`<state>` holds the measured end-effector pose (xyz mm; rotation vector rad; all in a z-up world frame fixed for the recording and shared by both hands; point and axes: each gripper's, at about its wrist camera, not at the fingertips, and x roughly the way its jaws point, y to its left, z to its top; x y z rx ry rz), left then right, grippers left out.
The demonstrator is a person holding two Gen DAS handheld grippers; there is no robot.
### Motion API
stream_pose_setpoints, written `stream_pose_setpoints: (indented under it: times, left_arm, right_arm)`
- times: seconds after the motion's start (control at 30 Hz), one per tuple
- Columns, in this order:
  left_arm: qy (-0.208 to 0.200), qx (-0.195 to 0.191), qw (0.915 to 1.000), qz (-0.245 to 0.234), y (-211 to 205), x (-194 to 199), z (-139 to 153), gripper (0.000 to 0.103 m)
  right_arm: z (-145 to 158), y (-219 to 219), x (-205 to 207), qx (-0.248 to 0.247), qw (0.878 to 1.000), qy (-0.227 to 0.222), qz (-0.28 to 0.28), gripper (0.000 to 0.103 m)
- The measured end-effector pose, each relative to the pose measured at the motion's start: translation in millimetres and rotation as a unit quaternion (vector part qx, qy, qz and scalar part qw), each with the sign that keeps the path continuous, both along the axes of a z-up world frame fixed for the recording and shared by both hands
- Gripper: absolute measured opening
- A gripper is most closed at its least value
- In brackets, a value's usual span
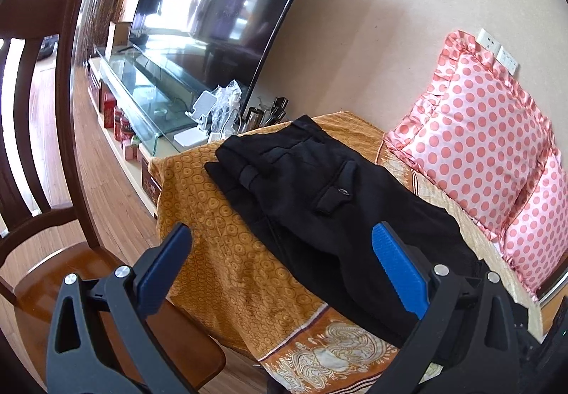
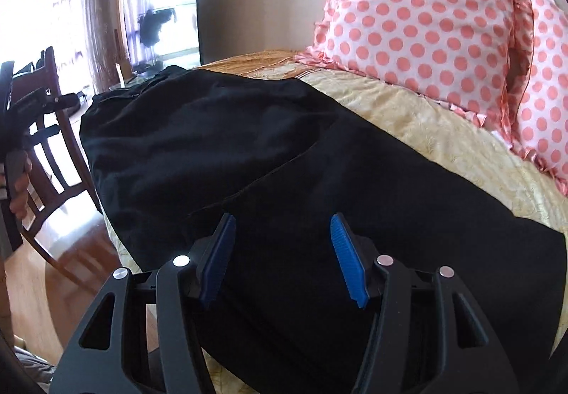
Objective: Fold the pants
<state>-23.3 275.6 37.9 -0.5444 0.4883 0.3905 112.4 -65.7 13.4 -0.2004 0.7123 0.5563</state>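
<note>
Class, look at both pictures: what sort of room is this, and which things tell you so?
Most likely a home living room. A large television stands on a glass-topped stand, polka-dot cushions lean against the wall, and a wooden chair sits on wood flooring.

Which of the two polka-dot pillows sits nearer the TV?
The larger pillow, propped against the wall on the TV side. The other pillow is tucked partly behind it on the far side from the TV, with only part of it showing.

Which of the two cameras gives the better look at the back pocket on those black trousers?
The left wrist view: the pocket flap on the pants lies in plain sight. The right wrist view shows only dark cloth, no pocket discernible.
</note>
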Motion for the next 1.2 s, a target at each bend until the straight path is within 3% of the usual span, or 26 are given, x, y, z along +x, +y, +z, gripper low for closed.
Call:
stream_pose_setpoints:
  times: [0.2, 0.43, 0.77, 1.0, 1.2]
  left_arm:
    - [-0.013, -0.111, 0.9932, -0.034, 42.6, 20.1, -9.9, 0.099]
    - [-0.014, -0.217, 0.9749, -0.047, 71.9, 39.9, -25.7, 0.096]
    - [-0.021, -0.228, 0.9726, -0.042, 66.1, 39.6, -20.8, 0.096]
    - [-0.026, -0.268, 0.9605, -0.071, 57.0, 42.6, -23.1, 0.096]
    - [-0.037, -0.316, 0.9458, -0.067, 63.3, 42.4, -28.0, 0.096]
  right_arm:
    - [-3.7, -9.6, 2.7, 0.027, 1.000, 0.015, -0.003, 0.063]
    - [-4.7, -9.6, 4.0, 0.029, 0.999, 0.013, -0.001, 0.065]
    - [-5.0, -9.4, 5.7, 0.031, 0.999, 0.015, -0.002, 0.066]
    - [-5.1, -9.7, 5.2, 0.031, 0.999, 0.013, -0.002, 0.066]
    - [-5.2, -9.4, 5.7, 0.031, 0.999, 0.014, -0.002, 0.066]
